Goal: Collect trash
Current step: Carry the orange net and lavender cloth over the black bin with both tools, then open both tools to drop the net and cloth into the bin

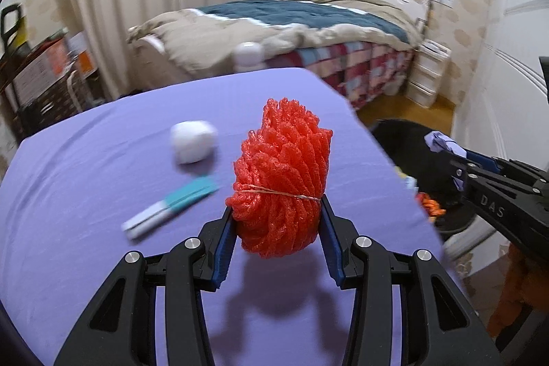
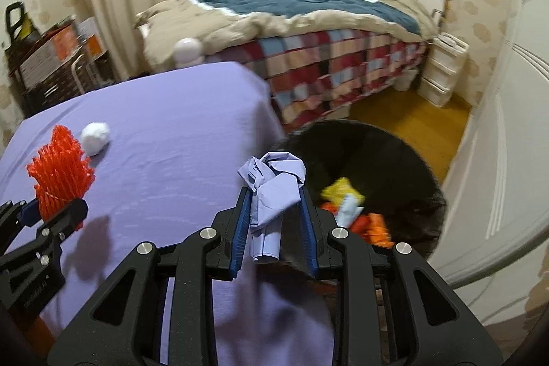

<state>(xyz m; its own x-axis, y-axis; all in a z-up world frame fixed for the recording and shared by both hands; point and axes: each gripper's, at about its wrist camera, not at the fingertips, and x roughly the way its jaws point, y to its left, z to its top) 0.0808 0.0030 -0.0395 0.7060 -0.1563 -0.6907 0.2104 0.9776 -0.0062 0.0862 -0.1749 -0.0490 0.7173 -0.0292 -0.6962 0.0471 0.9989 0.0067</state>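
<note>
My left gripper (image 1: 276, 215) is shut on a red foam net bundle (image 1: 283, 177) tied with a rubber band, held above the purple table (image 1: 103, 263). It also shows in the right wrist view (image 2: 60, 174). My right gripper (image 2: 274, 204) is shut on a crumpled light-blue paper (image 2: 271, 184), at the table's right edge beside a black trash bag (image 2: 377, 153) that holds yellow and orange trash (image 2: 343, 191). A white paper ball (image 1: 193, 142) and a teal-and-white pen-like packet (image 1: 171, 206) lie on the table.
A white bottle (image 1: 247, 55) stands at the table's far edge. A bed (image 1: 291, 23) with a checked cover is behind the table. White drawers (image 1: 429, 71) and a white door (image 2: 497, 160) are on the right. Boxes are stacked at the far left (image 1: 41, 71).
</note>
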